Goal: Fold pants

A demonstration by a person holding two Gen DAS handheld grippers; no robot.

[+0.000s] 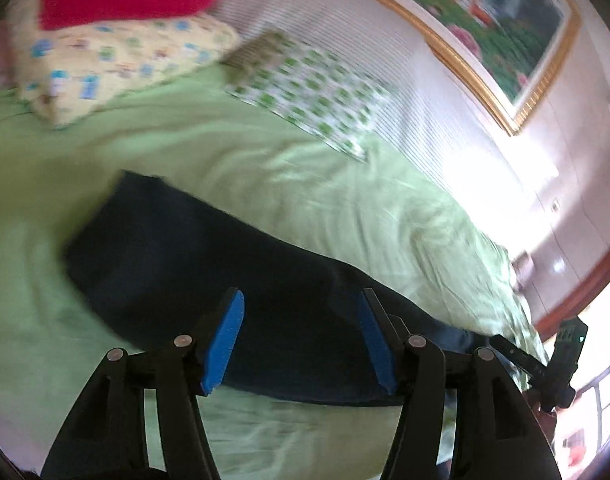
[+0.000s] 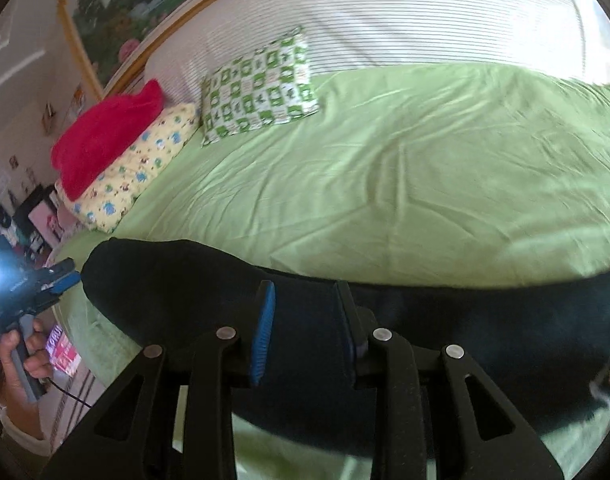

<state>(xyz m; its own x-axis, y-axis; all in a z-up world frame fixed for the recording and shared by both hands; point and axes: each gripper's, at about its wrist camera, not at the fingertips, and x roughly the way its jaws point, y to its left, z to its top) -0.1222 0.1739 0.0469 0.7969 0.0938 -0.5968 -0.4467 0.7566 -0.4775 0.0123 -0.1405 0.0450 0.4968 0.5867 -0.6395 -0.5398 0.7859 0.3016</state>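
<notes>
Dark navy pants [image 1: 177, 264] lie in a long folded band across the light green bed sheet [image 1: 305, 184]. My left gripper [image 1: 301, 300] hovers over them with its blue pads [image 1: 225, 340] wide apart and nothing pinched, so it is open. In the right wrist view the pants [image 2: 485, 332] stretch from left to right. My right gripper [image 2: 304, 286] is above their middle, its jaws parted by a narrower gap that shows only the cloth lying below. The left gripper [image 2: 67, 274], held by a hand [image 2: 29, 356], sits just off the pants' left end. The right gripper's body [image 1: 561, 360] shows at the right edge.
A red cushion [image 2: 105, 140] rests on a yellow patterned pillow [image 2: 137, 168], beside a green-and-white checked pillow [image 2: 261, 88], all near the striped headboard [image 2: 385, 20]. A gold-framed picture [image 1: 485, 20] hangs above. The bed's left edge [image 2: 77, 344] drops to a cluttered floor.
</notes>
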